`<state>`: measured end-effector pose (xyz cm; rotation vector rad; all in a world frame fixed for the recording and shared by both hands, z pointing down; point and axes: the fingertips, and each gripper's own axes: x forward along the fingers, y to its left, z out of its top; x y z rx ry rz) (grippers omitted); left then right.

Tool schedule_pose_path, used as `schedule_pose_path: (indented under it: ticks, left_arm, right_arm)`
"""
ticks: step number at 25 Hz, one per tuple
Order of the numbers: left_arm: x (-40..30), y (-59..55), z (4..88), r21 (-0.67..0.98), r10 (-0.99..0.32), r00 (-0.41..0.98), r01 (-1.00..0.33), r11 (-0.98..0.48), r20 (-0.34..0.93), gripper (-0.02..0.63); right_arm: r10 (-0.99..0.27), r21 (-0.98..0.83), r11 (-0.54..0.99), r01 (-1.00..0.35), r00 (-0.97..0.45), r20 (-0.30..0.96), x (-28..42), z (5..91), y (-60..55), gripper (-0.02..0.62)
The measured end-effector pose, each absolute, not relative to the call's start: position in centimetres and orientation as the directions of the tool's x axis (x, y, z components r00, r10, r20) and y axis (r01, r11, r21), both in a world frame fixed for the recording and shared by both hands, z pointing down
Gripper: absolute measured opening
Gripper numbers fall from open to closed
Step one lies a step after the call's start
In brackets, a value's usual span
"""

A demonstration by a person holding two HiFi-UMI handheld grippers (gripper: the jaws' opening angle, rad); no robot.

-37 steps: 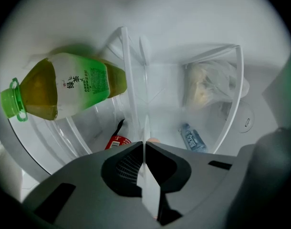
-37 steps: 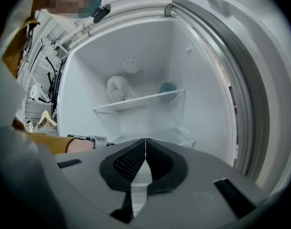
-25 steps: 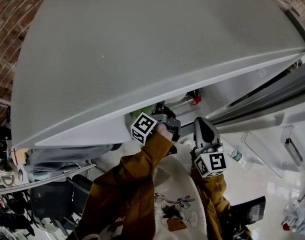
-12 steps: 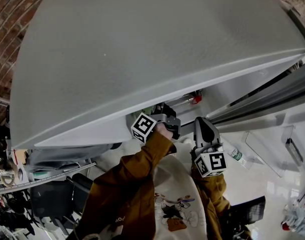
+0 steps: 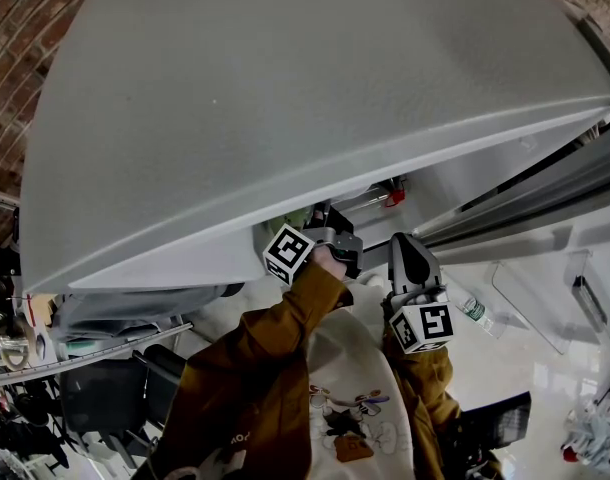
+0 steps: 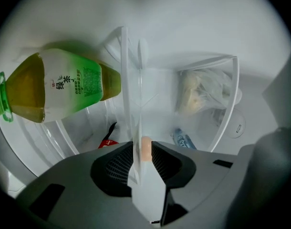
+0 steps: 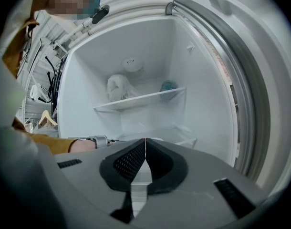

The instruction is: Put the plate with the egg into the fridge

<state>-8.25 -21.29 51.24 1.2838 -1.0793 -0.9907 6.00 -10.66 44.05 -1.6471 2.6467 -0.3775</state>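
Note:
No plate or egg shows in any view. The grey fridge door (image 5: 285,98) fills the upper head view. My left gripper (image 5: 327,220) reaches under its lower edge. In the left gripper view the left gripper (image 6: 141,149) is shut on the thin clear plastic rim of a door shelf (image 6: 129,94). A green tea bottle (image 6: 59,85) lies to the left in that shelf. My right gripper (image 5: 406,246) hangs beside the left one. In its own view the right gripper (image 7: 145,144) is shut and empty, facing the open fridge compartment (image 7: 136,56).
A glass shelf (image 7: 140,99) inside the fridge carries a white bag (image 7: 119,87) and a teal object (image 7: 168,86). The door bins hold a pale bag (image 6: 198,92), a small bottle (image 6: 183,140) and a red item (image 6: 107,142). A wire rack (image 5: 85,353) stands at left, and a water bottle (image 5: 475,313) lies at right.
Almost nothing differs; the left gripper stays under the door edge, and slightly less of the green bottle shows there now.

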Motion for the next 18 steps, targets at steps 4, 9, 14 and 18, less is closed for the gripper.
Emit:
schedule_pose_path:
  ticks: [4, 9, 14, 18]
  left_arm:
    - [-7.7, -20.8, 51.4, 0.998, -0.968, 0.247, -0.026, 0.049, 0.053, 0.103]
    - [-6.7, -19.5, 51.7, 0.998, -0.959, 0.277, -0.021, 0.062, 0.066, 0.103]
    - [-5.3, -19.0, 51.6, 0.998, -0.946, 0.32, 0.012, 0.057, 0.05, 0.103]
    - [-5.1, -18.9, 51.7, 0.998, -0.944, 0.326, 0.01, 0.057, 0.051, 0.104]
  right_arm:
    - [-0.885, -0.204, 0.421, -0.884, -0.45, 0.124, 6.0, 44.1, -10.6, 0.006]
    - [-0.884, -0.208, 0.419, -0.884, -0.449, 0.128, 6.0, 44.3, -10.5, 0.006]
    - [-0.885, -0.211, 0.418, -0.884, -0.448, 0.126, 6.0, 44.3, -10.4, 0.006]
    - [-0.886, -0.213, 0.414, -0.885, -0.445, 0.128, 6.1, 44.3, -10.3, 0.006]
